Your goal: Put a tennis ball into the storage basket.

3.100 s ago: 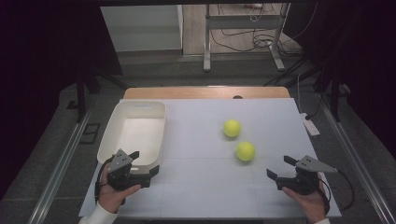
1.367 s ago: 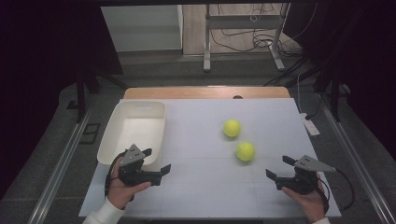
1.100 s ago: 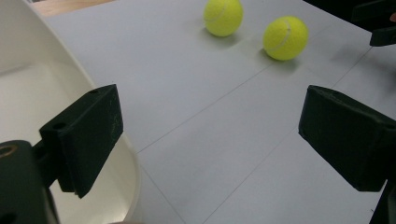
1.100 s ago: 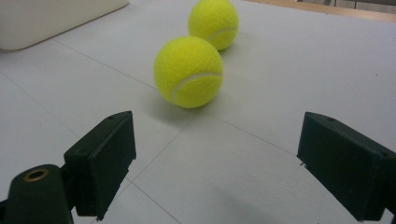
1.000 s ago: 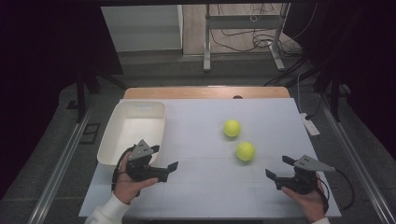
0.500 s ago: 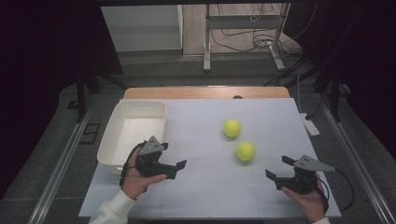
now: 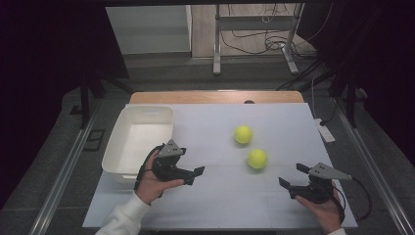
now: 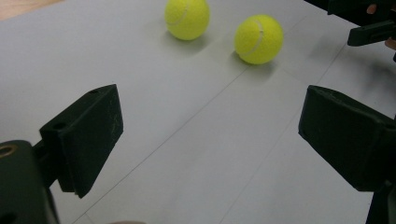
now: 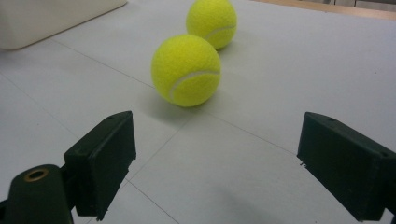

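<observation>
Two yellow tennis balls lie on the white table top. The farther ball [image 7: 243, 134] [image 8: 187, 17] [image 9: 211, 22] sits just behind the nearer one [image 7: 257, 158] [image 8: 258, 38] [image 9: 186, 70]. My left gripper [image 7: 194, 175] [image 8: 212, 135] hovers left of the balls in front of the white bin, open and empty, pointing right toward them. My right gripper [image 7: 292, 175] [image 9: 215, 163] is at the front right, open and empty, aimed at the nearer ball a short way ahead. The right gripper [image 8: 343, 21] also appears at the top right of the left gripper view.
A white rectangular bin [image 7: 111, 147] [image 9: 56, 16] stands empty at the table's left side. A small white device [image 7: 325, 131] lies at the right edge. The wooden table edge [image 7: 215, 97] runs along the back. Open table surface lies between the two grippers.
My left gripper has moved right and forward, from the bin's front corner toward the table's middle. The right gripper and both balls have stayed put.
</observation>
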Demonstrator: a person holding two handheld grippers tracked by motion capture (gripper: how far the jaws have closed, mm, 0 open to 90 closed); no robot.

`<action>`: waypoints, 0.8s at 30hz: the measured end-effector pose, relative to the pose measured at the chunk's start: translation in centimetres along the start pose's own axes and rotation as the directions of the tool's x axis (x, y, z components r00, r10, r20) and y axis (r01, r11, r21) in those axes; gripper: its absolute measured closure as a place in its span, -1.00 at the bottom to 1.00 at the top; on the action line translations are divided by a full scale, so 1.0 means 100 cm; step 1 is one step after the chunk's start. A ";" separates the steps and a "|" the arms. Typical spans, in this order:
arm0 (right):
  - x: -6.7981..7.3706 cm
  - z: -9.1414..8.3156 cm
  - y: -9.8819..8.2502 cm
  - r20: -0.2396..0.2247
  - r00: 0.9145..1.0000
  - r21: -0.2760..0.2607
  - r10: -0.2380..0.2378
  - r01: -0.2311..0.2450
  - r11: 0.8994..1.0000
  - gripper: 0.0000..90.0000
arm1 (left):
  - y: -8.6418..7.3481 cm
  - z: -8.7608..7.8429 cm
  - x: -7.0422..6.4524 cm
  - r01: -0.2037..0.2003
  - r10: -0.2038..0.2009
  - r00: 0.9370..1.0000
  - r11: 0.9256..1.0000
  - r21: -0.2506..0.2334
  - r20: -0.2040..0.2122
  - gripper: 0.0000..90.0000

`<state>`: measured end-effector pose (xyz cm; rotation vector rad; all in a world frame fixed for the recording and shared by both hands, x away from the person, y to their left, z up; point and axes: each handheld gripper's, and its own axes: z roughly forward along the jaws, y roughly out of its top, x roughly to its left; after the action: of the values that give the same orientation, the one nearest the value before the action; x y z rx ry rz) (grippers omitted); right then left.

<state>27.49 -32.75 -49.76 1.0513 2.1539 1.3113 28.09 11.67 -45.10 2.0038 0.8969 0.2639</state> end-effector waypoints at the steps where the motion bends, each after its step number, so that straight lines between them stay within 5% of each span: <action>1: 0.000 0.000 0.000 0.000 1.000 0.000 0.000 0.000 1.000 -0.74 | 0.001 0.001 0.000 -0.002 0.002 1.000 1.000 0.002 0.002 -0.83; 24: -0.001 0.000 0.000 0.002 1.000 0.000 0.002 -0.002 1.000 -0.74 | 0.021 0.028 -0.009 -0.033 0.031 0.998 0.999 0.034 0.052 -0.83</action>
<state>27.49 -32.83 -49.77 1.0546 2.1520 1.3104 29.87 8.58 -44.92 2.0490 0.8429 0.2149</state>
